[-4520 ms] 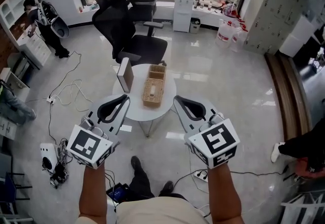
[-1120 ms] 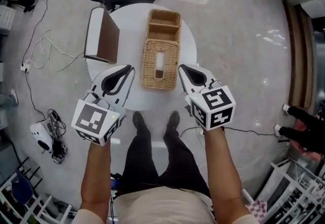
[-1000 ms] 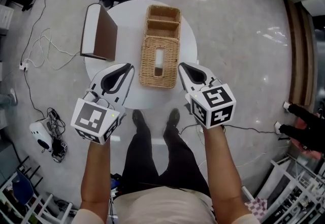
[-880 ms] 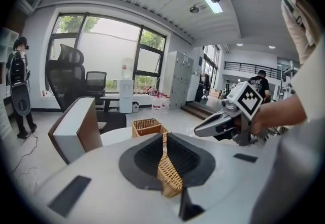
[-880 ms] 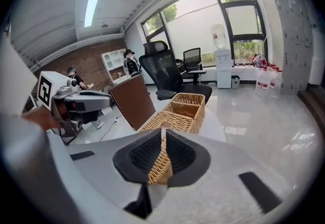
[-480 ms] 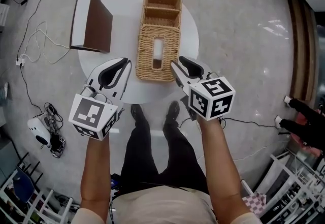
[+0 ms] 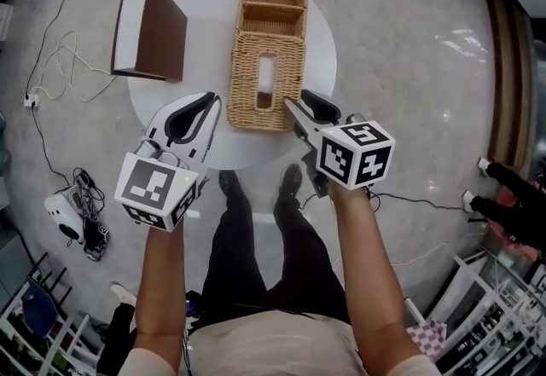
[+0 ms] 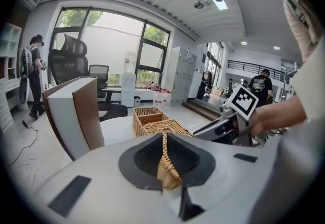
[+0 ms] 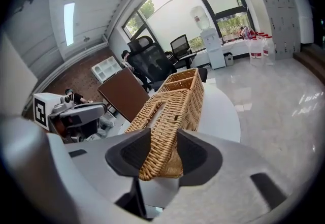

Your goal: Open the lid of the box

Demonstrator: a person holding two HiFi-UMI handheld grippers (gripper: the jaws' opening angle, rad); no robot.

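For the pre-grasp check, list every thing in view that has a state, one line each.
wicker box: closed.
lid: down flat, slot on top.
open wicker compartments: uncovered, nothing seen inside.
left hand-held gripper: shut, empty, beside the box's near left corner.
right hand-held gripper: jaws opening, box's near right corner between them.
brown-and-white board: standing upright on the round table.

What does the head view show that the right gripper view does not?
Only the head view: the person's legs and the floor cables. Only the right gripper view: the windows, the water dispenser and the ceiling light. Both: the wicker box, the white table, the brown panel, the left gripper, and the right gripper, whose jaws are opening with the box's near corner between them.
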